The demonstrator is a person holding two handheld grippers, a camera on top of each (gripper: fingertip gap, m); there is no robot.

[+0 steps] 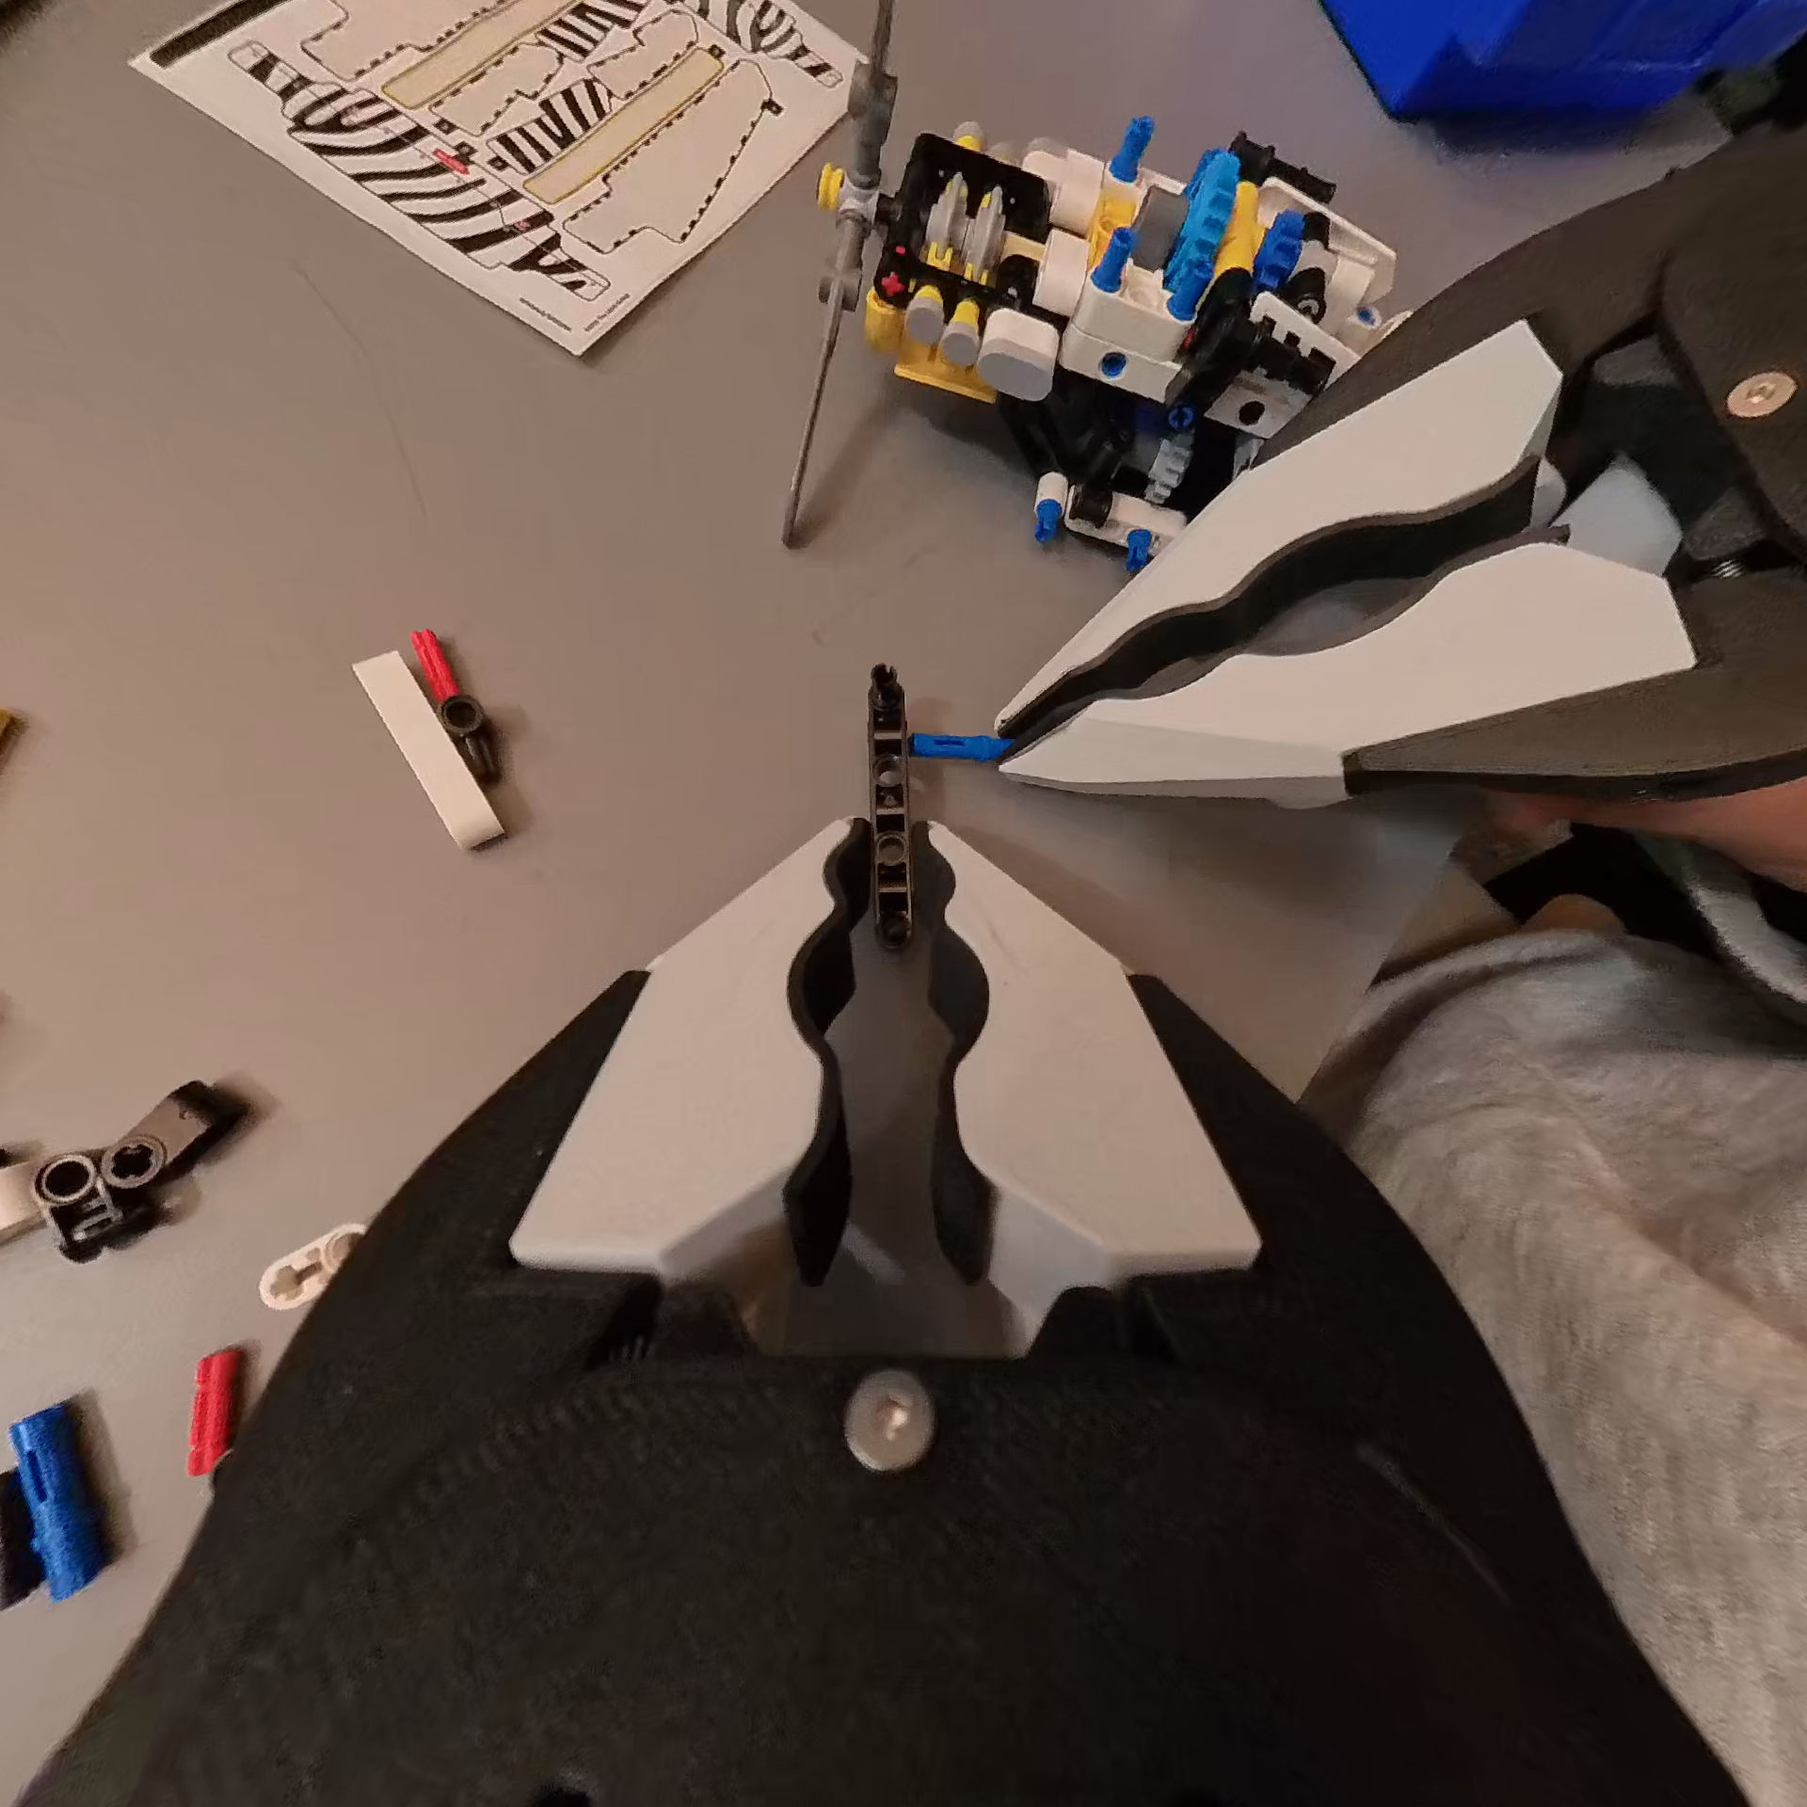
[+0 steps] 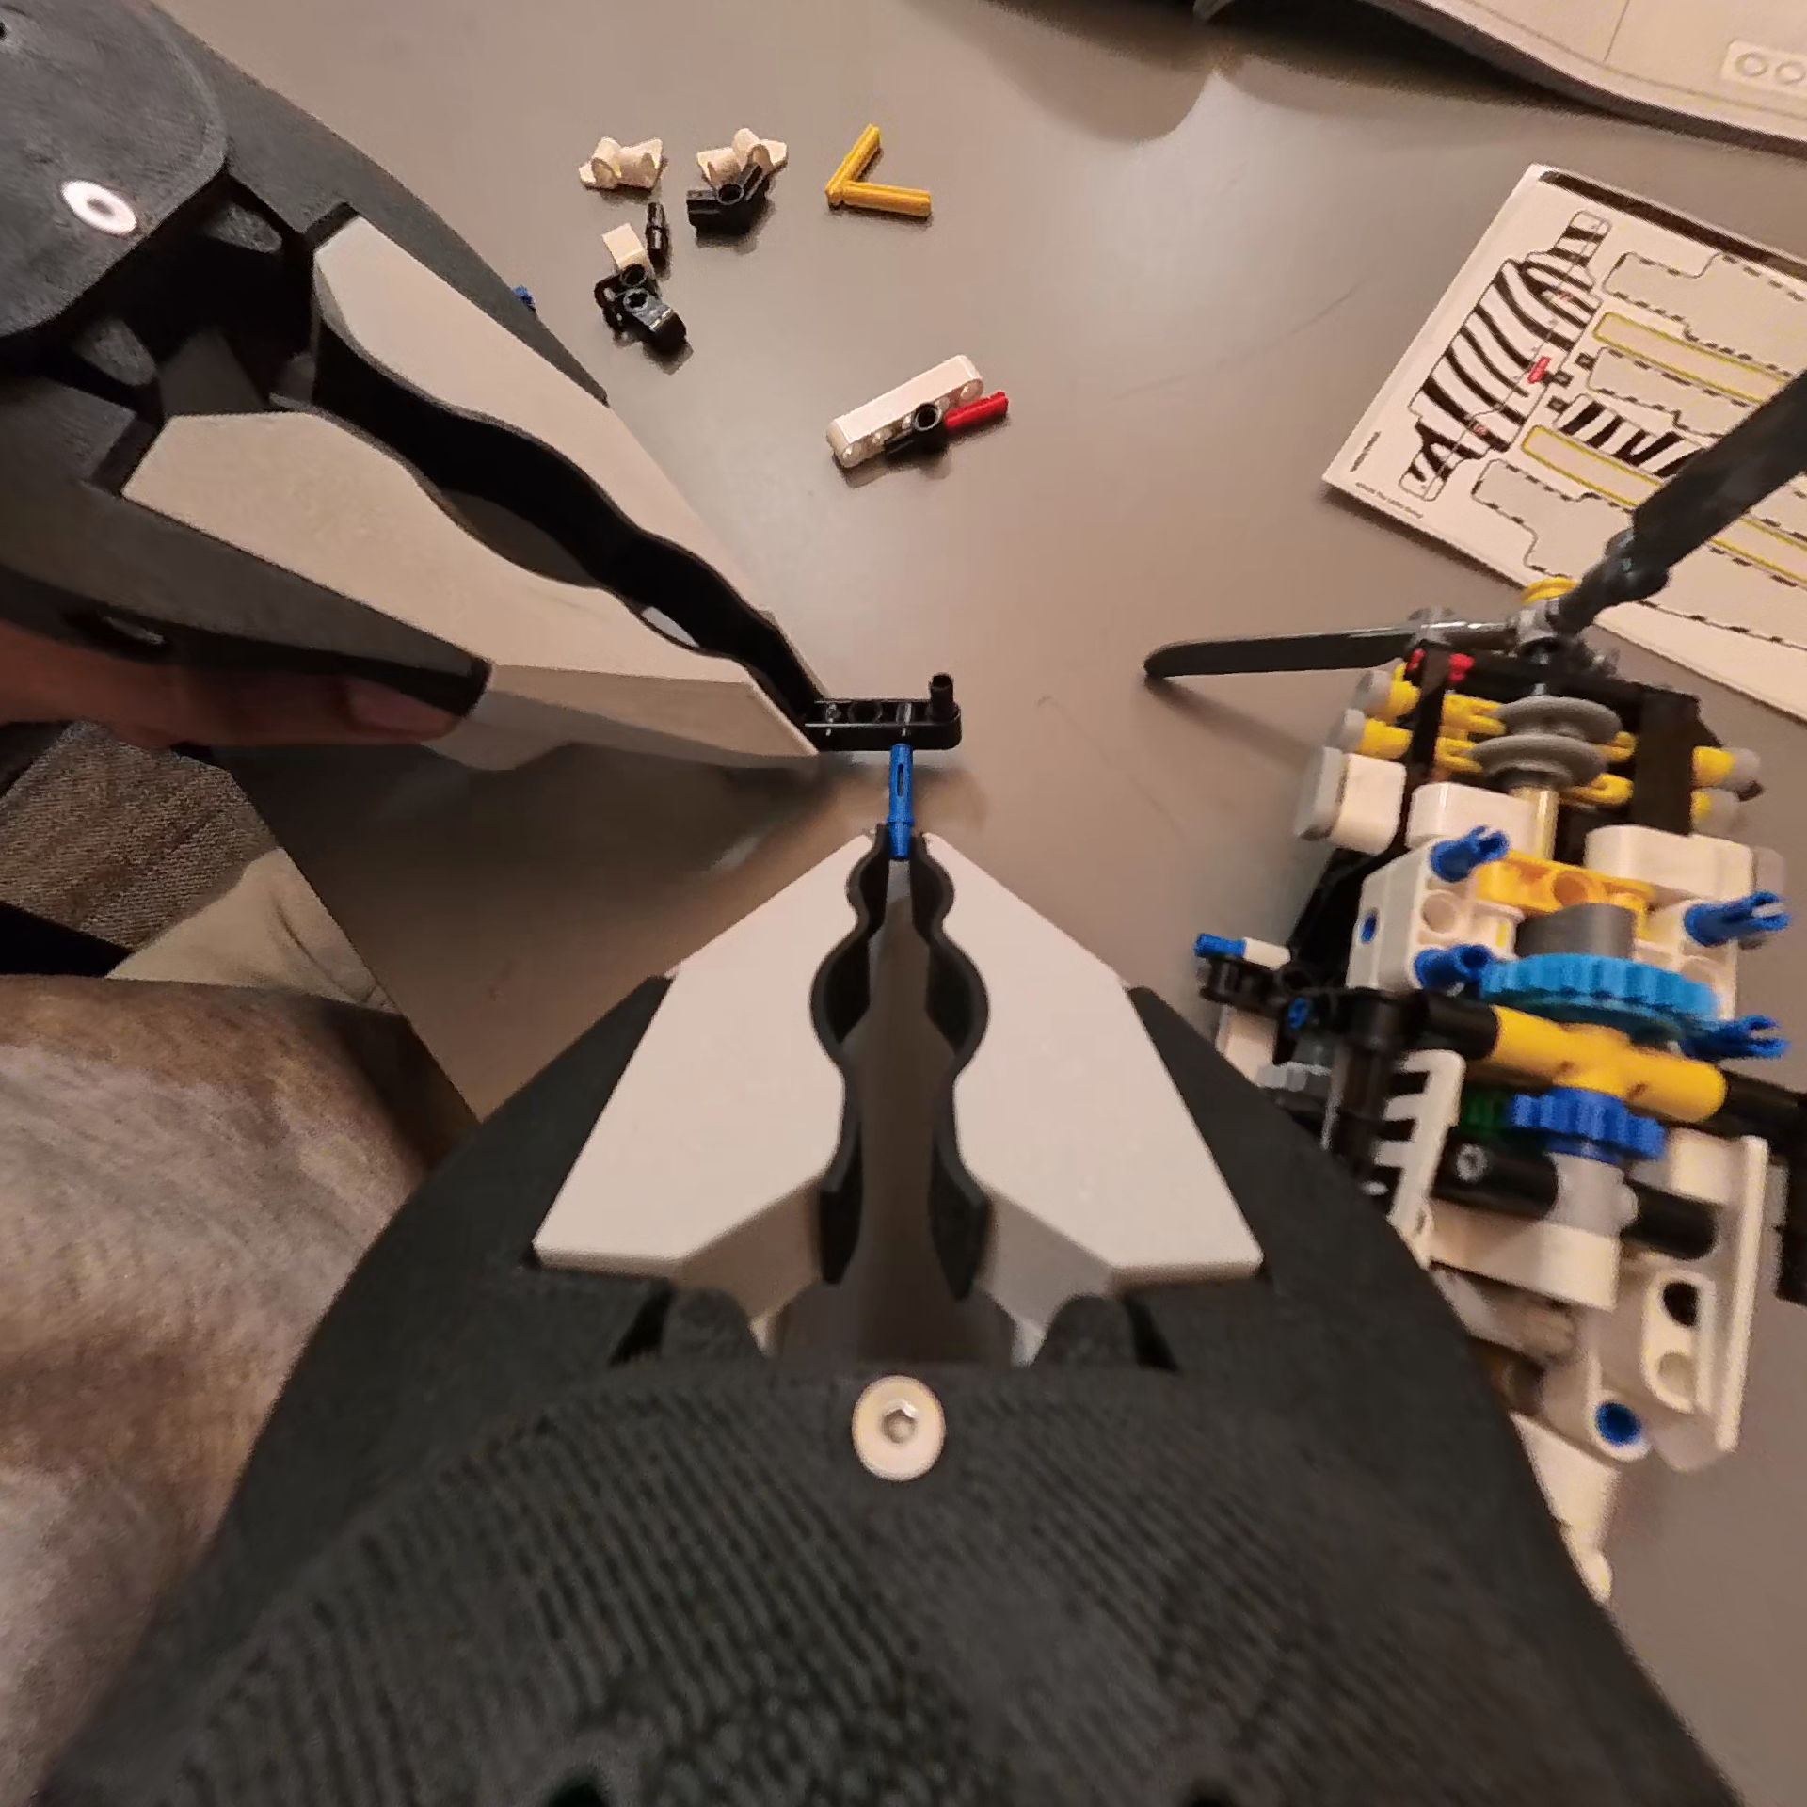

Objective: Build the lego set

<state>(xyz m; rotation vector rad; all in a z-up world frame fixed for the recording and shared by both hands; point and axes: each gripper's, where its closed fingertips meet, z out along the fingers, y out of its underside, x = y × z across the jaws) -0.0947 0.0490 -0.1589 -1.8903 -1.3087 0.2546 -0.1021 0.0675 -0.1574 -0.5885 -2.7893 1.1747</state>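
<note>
The left gripper is clamped on a black beam while the right gripper, fingers clamped on a blue pin, meets its side. The half-built model sits at one o'clock on the worktop; loose parts at nine o'clock suggest plenty remains.

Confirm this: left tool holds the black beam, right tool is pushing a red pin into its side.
Wrong on colour: the pin is blue, not red, as the right wrist view shows. The left tool does hold the black beam, and the right tool presents the pin to its side.
</note>
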